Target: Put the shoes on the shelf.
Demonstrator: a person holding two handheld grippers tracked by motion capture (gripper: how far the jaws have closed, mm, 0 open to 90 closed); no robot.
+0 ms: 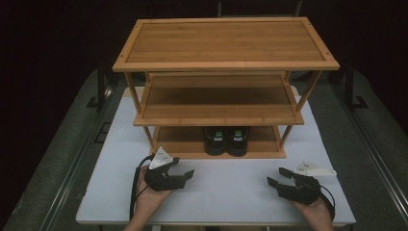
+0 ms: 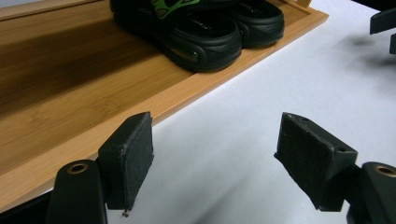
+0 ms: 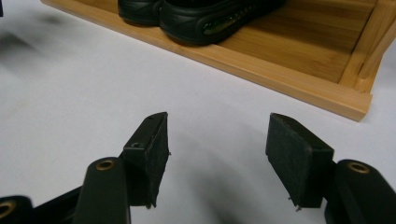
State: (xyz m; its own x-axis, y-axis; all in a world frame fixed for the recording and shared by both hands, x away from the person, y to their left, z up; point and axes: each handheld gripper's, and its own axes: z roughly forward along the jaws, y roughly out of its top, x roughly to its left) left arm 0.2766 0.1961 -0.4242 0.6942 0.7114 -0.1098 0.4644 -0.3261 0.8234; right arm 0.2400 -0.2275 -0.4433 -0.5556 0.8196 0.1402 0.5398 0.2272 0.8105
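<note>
Bare table (image 1: pixel 226 192) between both tools

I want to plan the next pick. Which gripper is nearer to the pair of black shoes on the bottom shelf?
Left. The left gripper is just in front of the black shoes, slightly to their left. The right gripper is farther away, in front and well to their right.

Right gripper view: the right gripper (image 3: pixel 217 156) hung over the bare white desk (image 3: pixel 70 93), its two black jaws spread wide with nothing between the pads (image 3: pixel 156 149). Beyond them ran the front edge of a wooden shelf (image 3: pixel 289 81), slanting down to a corner at the right. A pair of black shoes (image 3: pixel 196 16) stood on the shelf, toes at its edge.
</note>
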